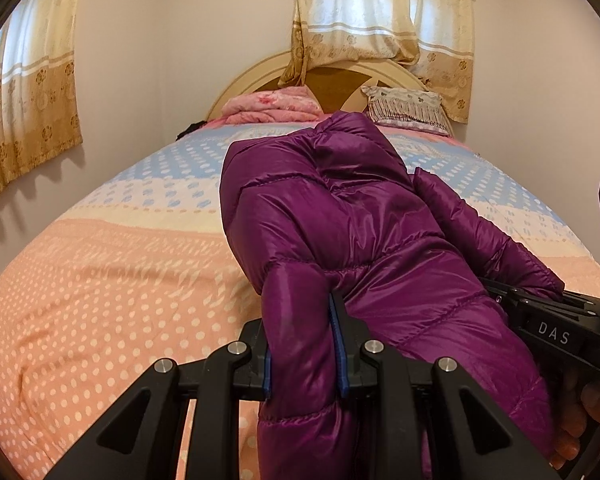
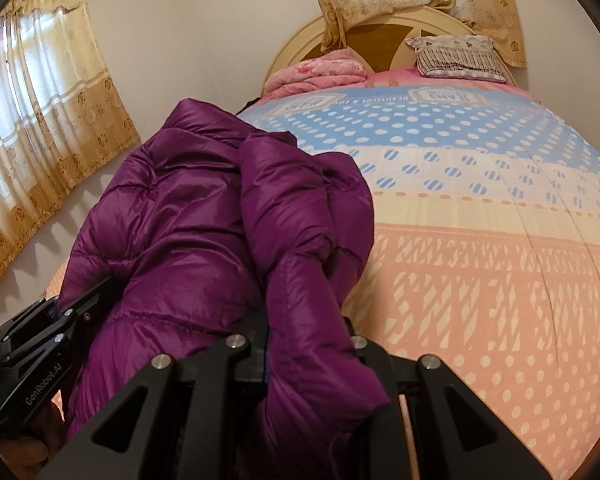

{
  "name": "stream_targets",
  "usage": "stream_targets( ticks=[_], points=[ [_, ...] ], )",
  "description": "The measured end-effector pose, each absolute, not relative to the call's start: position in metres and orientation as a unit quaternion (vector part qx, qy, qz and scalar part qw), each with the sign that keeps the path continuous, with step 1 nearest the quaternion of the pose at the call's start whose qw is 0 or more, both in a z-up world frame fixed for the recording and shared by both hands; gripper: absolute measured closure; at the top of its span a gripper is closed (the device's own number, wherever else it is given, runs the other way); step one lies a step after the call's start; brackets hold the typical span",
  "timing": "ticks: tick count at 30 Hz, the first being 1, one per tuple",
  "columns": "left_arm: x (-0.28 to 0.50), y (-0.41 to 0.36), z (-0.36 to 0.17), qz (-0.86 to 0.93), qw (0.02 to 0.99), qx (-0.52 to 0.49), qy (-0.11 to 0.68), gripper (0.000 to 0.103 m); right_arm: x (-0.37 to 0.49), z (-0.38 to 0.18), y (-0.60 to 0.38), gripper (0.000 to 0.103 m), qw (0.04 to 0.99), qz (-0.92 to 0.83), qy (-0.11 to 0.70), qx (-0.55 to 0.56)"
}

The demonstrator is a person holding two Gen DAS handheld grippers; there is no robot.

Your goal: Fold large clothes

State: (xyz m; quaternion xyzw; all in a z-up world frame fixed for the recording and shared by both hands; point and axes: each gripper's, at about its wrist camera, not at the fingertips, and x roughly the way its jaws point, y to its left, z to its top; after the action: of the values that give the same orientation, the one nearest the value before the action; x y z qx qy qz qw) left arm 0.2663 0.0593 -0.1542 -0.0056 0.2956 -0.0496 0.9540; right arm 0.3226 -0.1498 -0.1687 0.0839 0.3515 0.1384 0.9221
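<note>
Now I am holding the purple puffer jacket (image 1: pixel 352 240) bunched above the bed's (image 1: pixel 100 280) foot edge, left gripper (image 1: pixel 304 344) and right gripper (image 2: pixel 308 360) each clamping its fabric; next, spreading it flat.

The left tool (image 1: pixel 304 344) is matte black, with angular linkage arms, triangular cut-outs, round silver pins at each joint and blue pads (image 1: pixel 342 360) lining its fingers. The right tool (image 2: pixel 308 356) is built alike; seen from the left wrist, its side reads "DAS", while the left one's flank carries white "GenRobot.AI" lettering.
</note>
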Motion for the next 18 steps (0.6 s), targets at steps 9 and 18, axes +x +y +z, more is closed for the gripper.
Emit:
stream_targets(
  ticks=[9, 18],
  points=[
    [0.272, 0.064, -0.179, -0.049, 0.948, -0.009, 0.315, 0.079, 0.323, -0.195, -0.147, 0.083, 0.913, 0.135, 0.377, 0.082],
    [0.272, 0.064, -0.193, -0.042, 0.946, -0.005, 0.321, 0.072, 0.321, -0.202, -0.147, 0.083, 0.91, 0.136, 0.381, 0.087]
  ],
)
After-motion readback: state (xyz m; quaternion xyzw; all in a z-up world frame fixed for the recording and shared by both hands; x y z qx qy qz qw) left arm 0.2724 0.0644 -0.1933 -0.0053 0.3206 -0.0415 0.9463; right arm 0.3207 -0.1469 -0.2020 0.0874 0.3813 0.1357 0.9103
